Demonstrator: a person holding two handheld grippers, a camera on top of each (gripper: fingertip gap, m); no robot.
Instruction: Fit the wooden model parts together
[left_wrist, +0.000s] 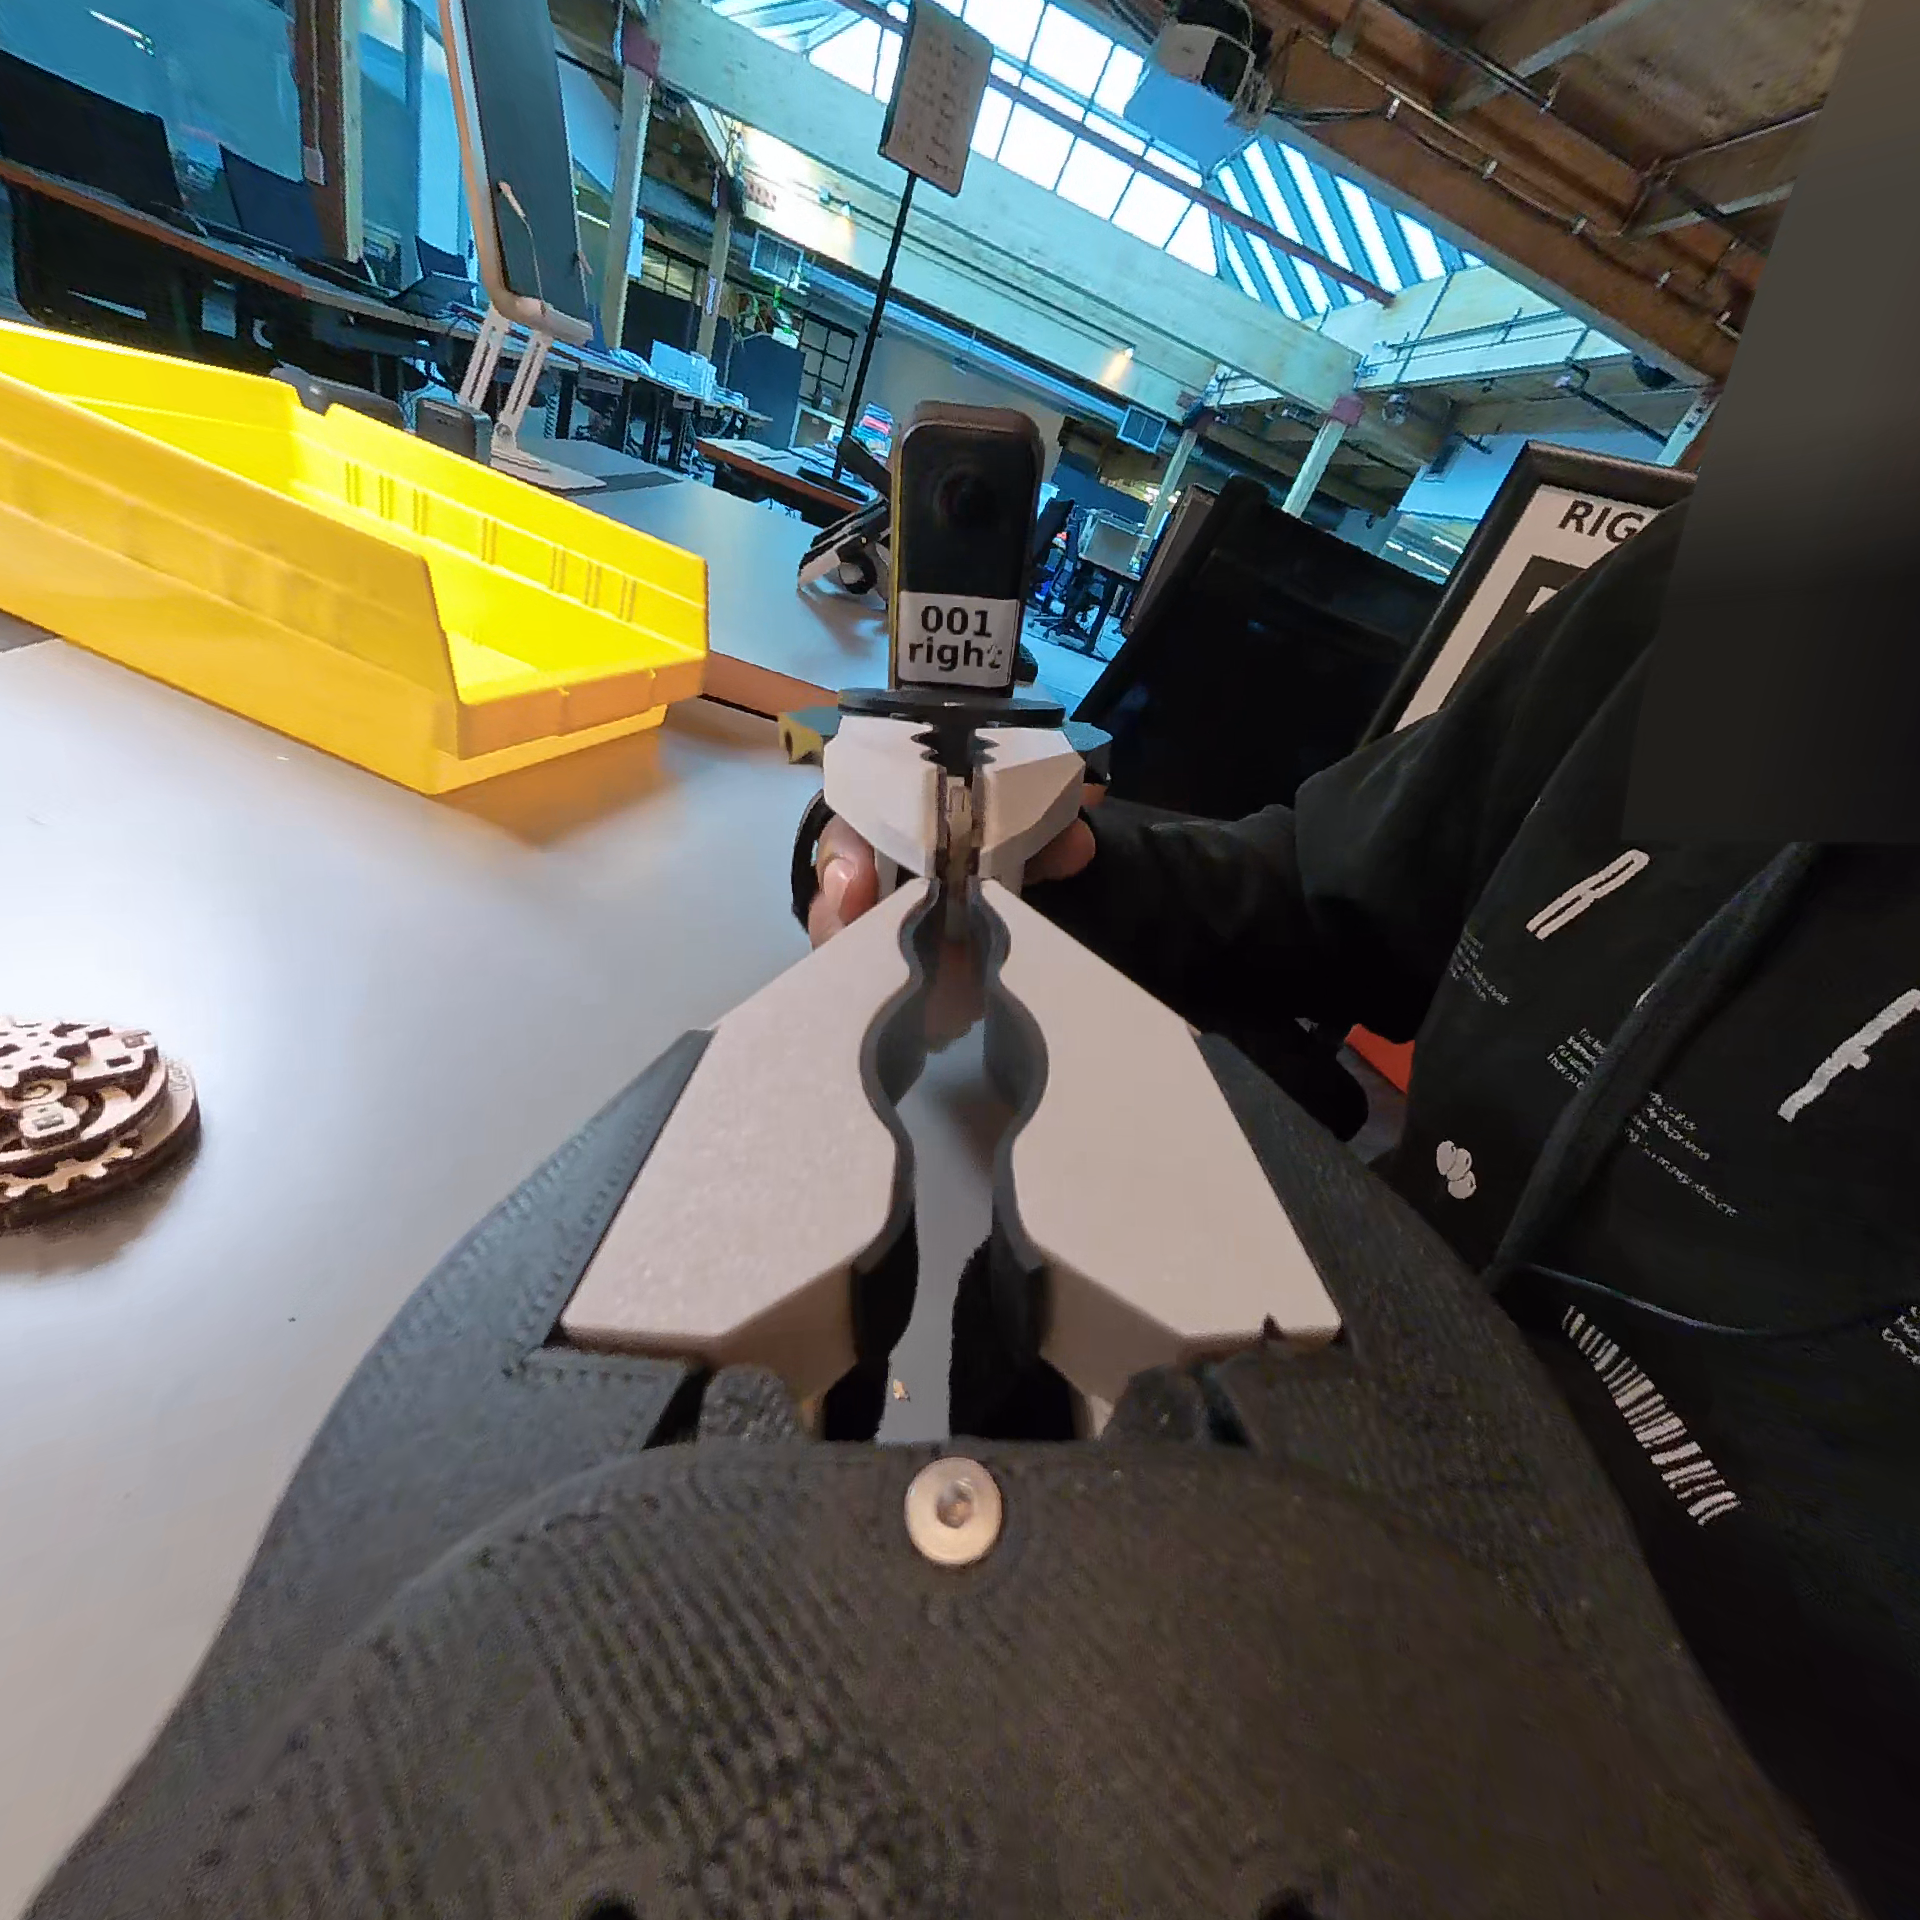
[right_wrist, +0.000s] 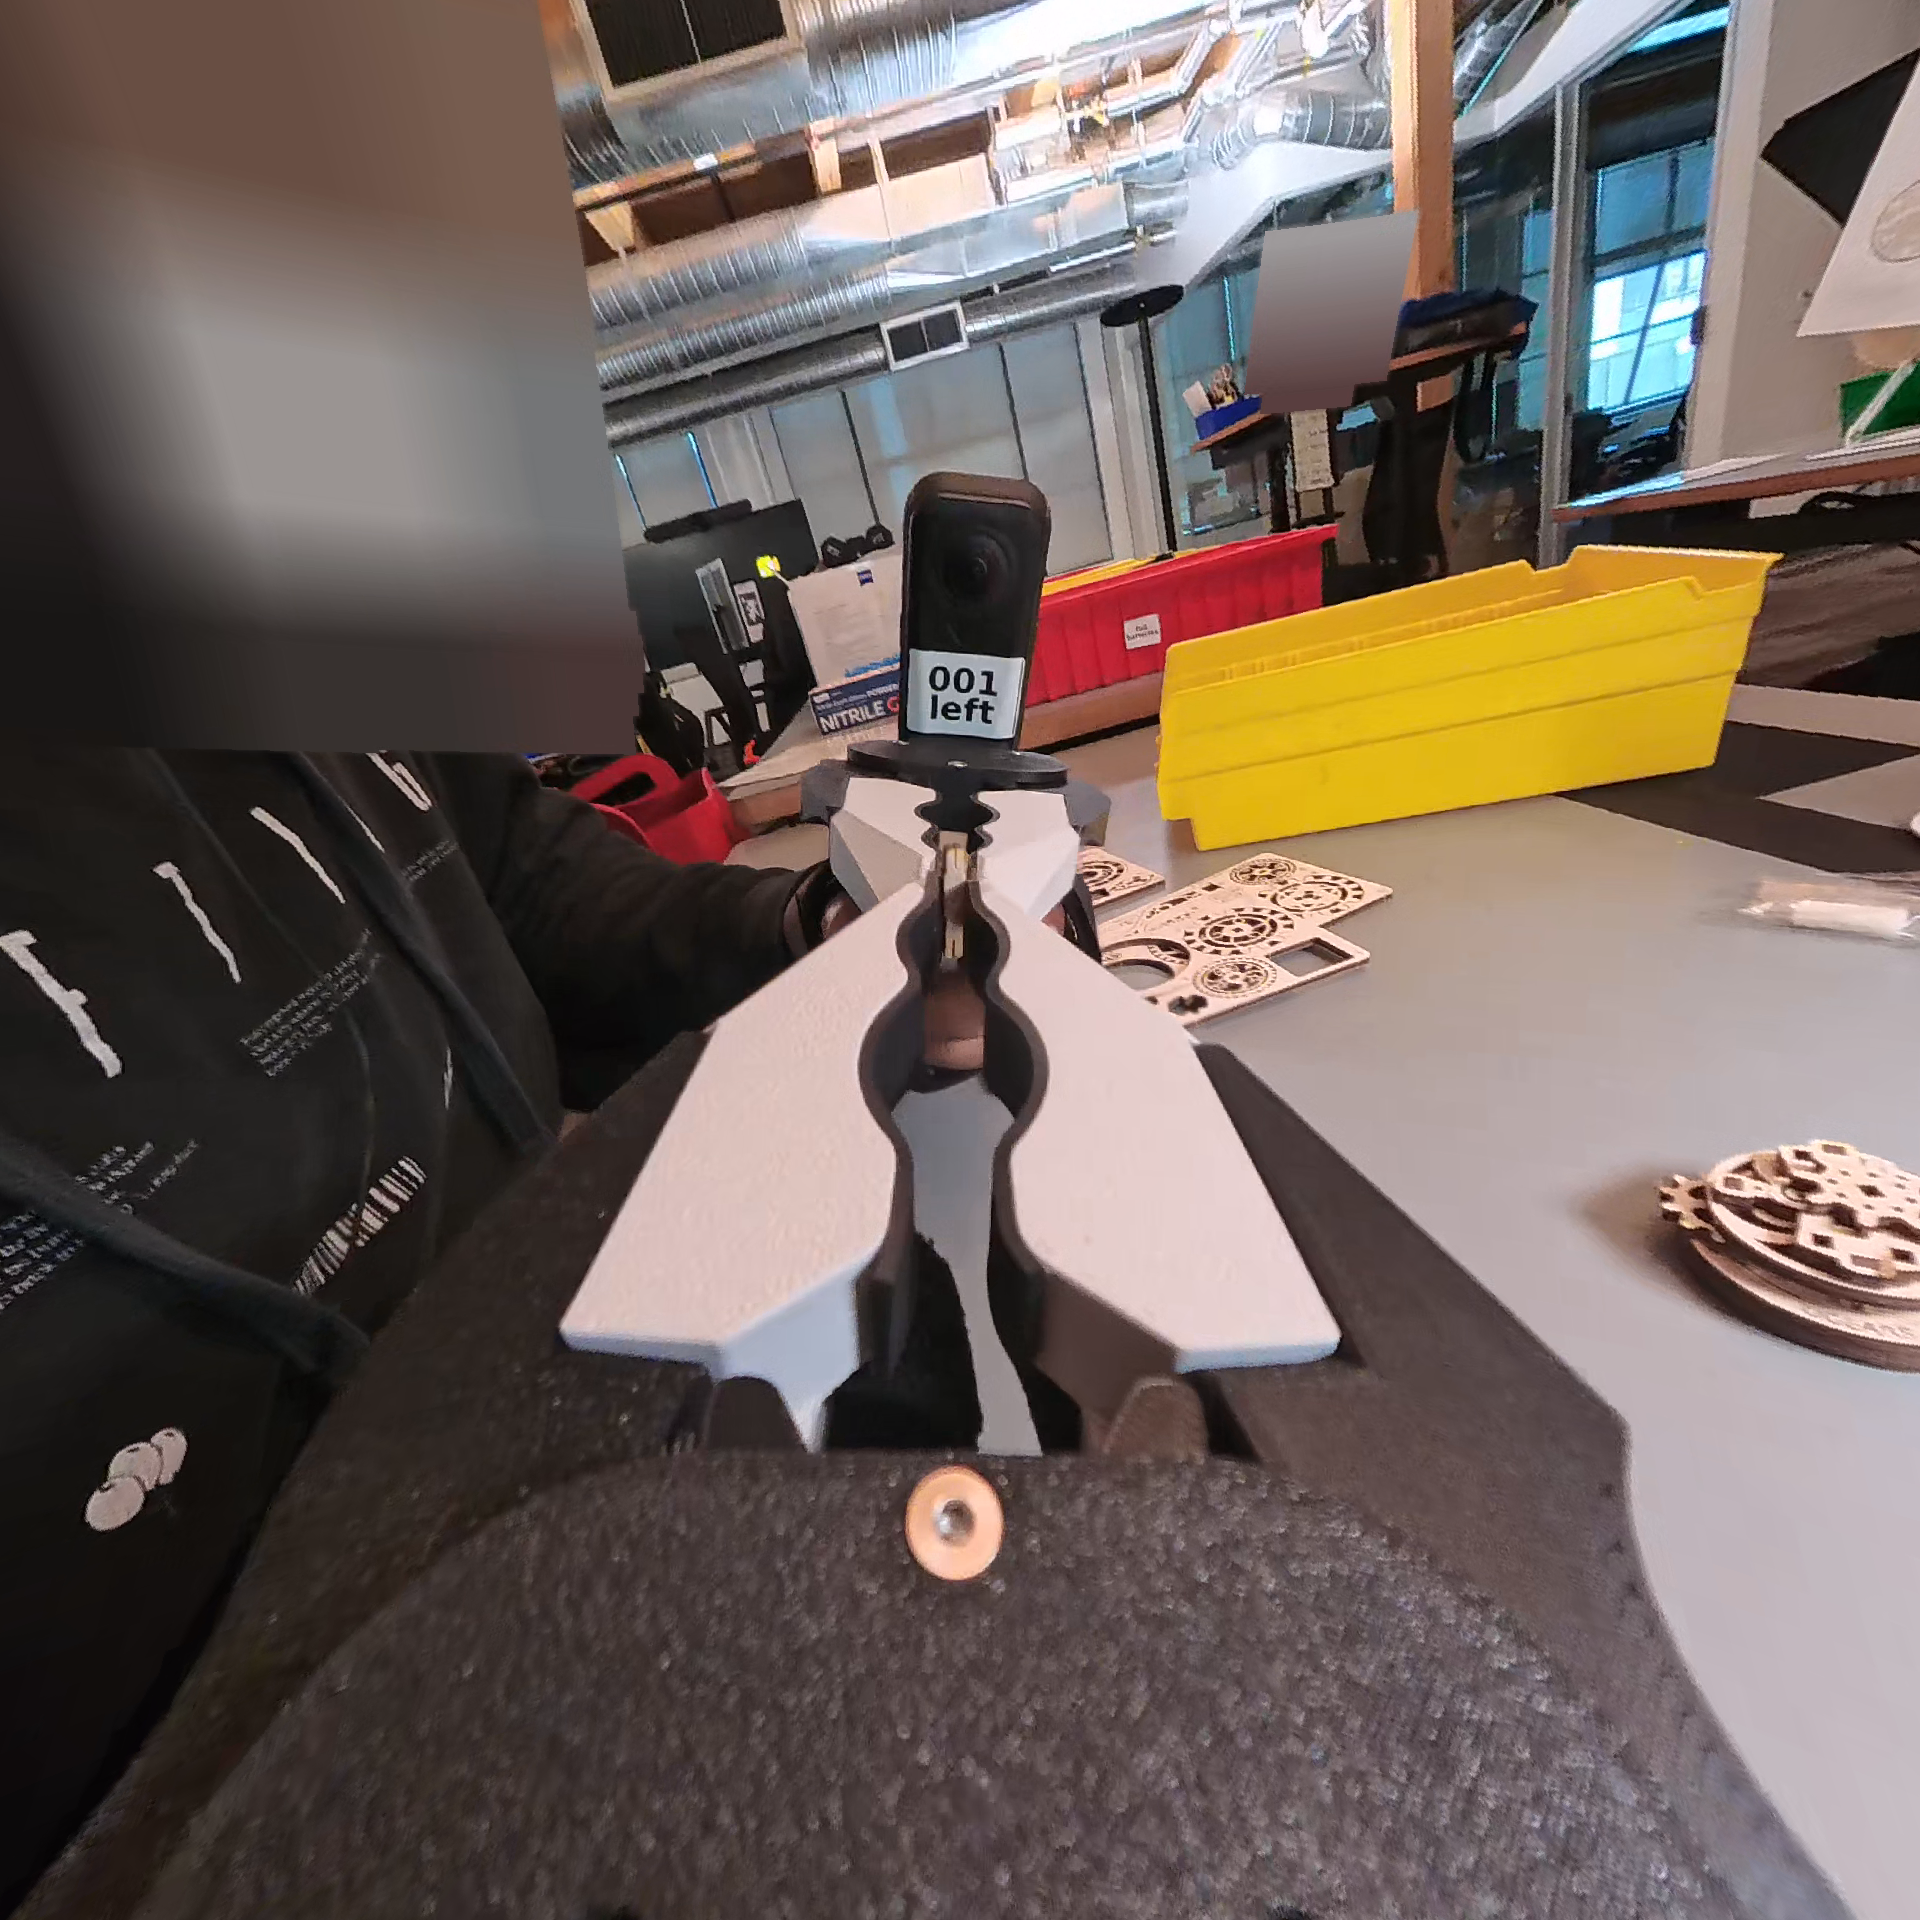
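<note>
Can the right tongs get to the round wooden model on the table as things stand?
Probably not yet: the right tongs are closed on a small wooden piece shared with the left tongs. The table towards the round model looks clear.

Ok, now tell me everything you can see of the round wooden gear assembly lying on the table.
The round wooden gear assembly is a stack of thin laser-cut discs of pale plywood with dark burnt edges. Its top layer is pierced with cut-out patterns, small toothed gears poke out at the rim, and a wider base disc sits underneath. It lies flat on the grey table, touched by neither gripper, which meet in the air away from it. In the left wrist view it is cut off by the picture's edge.
</note>
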